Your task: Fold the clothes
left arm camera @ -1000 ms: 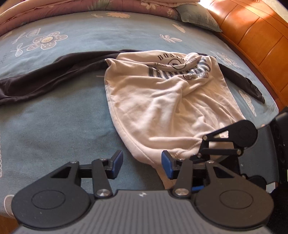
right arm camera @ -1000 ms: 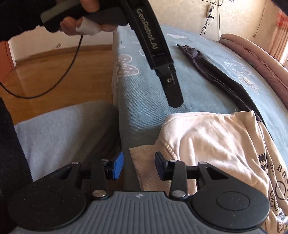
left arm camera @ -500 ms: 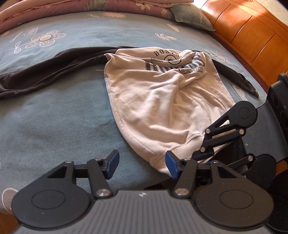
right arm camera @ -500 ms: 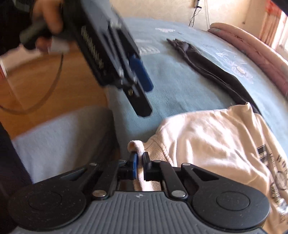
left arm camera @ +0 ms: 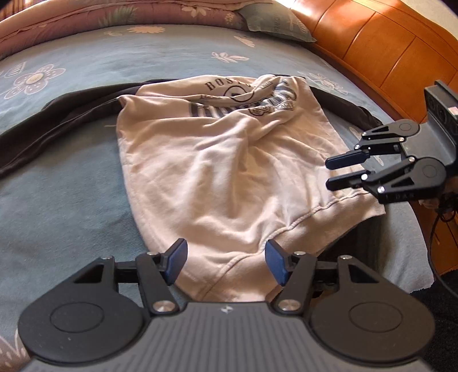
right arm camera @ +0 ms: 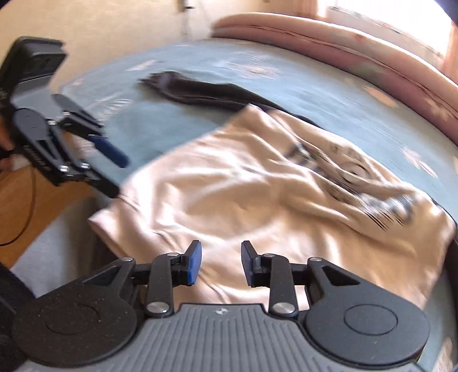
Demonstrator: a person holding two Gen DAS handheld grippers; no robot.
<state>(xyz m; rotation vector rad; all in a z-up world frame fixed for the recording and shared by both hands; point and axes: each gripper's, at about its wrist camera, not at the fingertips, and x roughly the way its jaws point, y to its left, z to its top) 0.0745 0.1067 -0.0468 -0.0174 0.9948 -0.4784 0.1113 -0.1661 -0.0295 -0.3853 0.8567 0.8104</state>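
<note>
A cream sweatshirt (left arm camera: 223,171) lies crumpled on the bed (left arm camera: 71,200), its dark printed lettering bunched up at the far end and its ribbed hem hanging toward the near edge of the mattress. Under it, a dark garment (left arm camera: 51,128) stretches across the blue flowered bedspread, showing out on both sides of the sweatshirt. Far off along the bed sits a rolled pinkish quilt (left arm camera: 114,14), with a grey-green pillow (left arm camera: 272,20) beside it, and an orange wooden headboard (left arm camera: 386,48) curves down the right side.

The left claw (left arm camera: 226,260) hovers low over the near hem of the sweatshirt. Its blue-padded fingers are spread and still widening; the cloth lies below the gap, and neither pad is pressing on it.

The right claw (left arm camera: 329,171) is at the right edge of the sweatshirt, above the hem's corner. Its jaws are parted and opening, with nothing pinched between them. In its own blurred view the right claw (right arm camera: 220,264) looks down over the cream fabric with the fingers apart, and the left claw (right arm camera: 114,171) shows at the left, near the sweatshirt's corner, over the wooden floor (right arm camera: 25,206) beyond the bed.
</note>
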